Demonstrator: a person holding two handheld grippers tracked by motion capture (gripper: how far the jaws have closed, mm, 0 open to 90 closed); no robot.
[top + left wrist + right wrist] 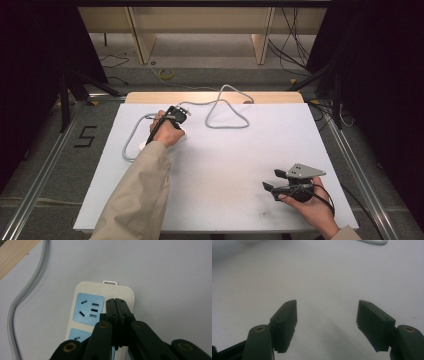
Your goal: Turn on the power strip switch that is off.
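Observation:
A cream power strip (105,290) with blue socket faces lies on the white table sheet (225,160). Its grey cable (225,127) loops across the far side and also runs along the left edge of the left gripper view (15,307). My left gripper (115,301) is shut with nothing between its jaws. Its tips sit over the strip's right side, beside the end socket; I cannot tell if they touch it. In the high view the left gripper (181,114) and hand cover most of the strip. My right gripper (272,180) rests open near the front right, its jaws (327,305) wide apart over bare sheet.
A wooden table edge (215,96) runs along the far side of the sheet. Beyond it stand wooden furniture legs (142,45) and loose floor cables (295,45). Metal rails (45,165) flank the table. A white rounded object (374,242) shows at the top of the right gripper view.

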